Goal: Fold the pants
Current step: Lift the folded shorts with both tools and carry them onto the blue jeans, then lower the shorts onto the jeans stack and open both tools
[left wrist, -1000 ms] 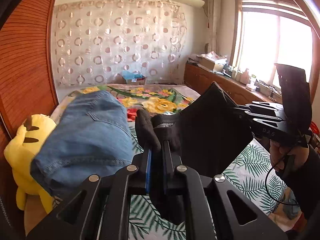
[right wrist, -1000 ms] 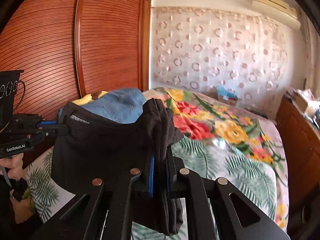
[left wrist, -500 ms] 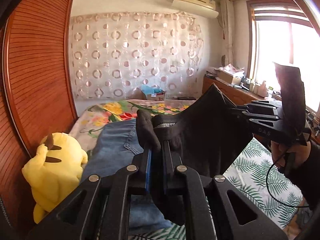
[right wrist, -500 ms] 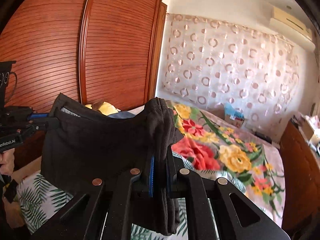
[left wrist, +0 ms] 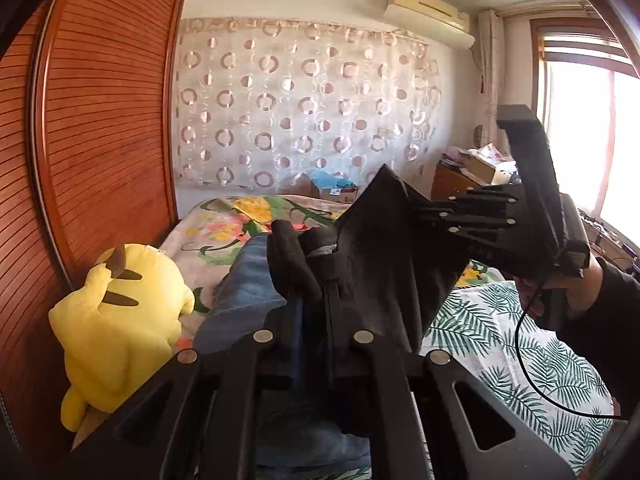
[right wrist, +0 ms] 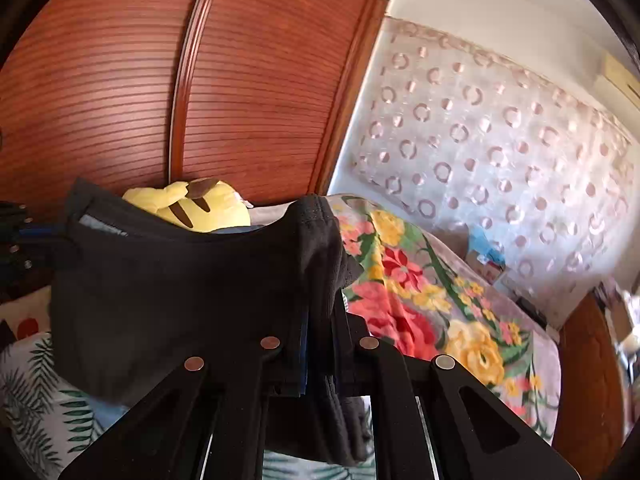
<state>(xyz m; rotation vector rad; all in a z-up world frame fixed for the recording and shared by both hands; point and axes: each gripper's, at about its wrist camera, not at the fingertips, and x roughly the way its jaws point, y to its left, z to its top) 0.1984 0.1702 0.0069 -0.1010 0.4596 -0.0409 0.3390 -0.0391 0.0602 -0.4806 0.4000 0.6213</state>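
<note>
Carrying step, judged. Black pants (left wrist: pixel 384 264) stretched mid-frame above bed (left wrist: pixel 520 344), left gripper (left wrist: pixel 310 300) and right gripper (right wrist: pixel 320 312) each clenched on the fabric. Next: lay flat, keeping tension even.

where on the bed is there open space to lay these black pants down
Free: the leaf-print sheet right of the jeans, and the floral blanket toward the curtain. Crowded: the wardrobe side, where the yellow plush sits against the jeans.
</note>
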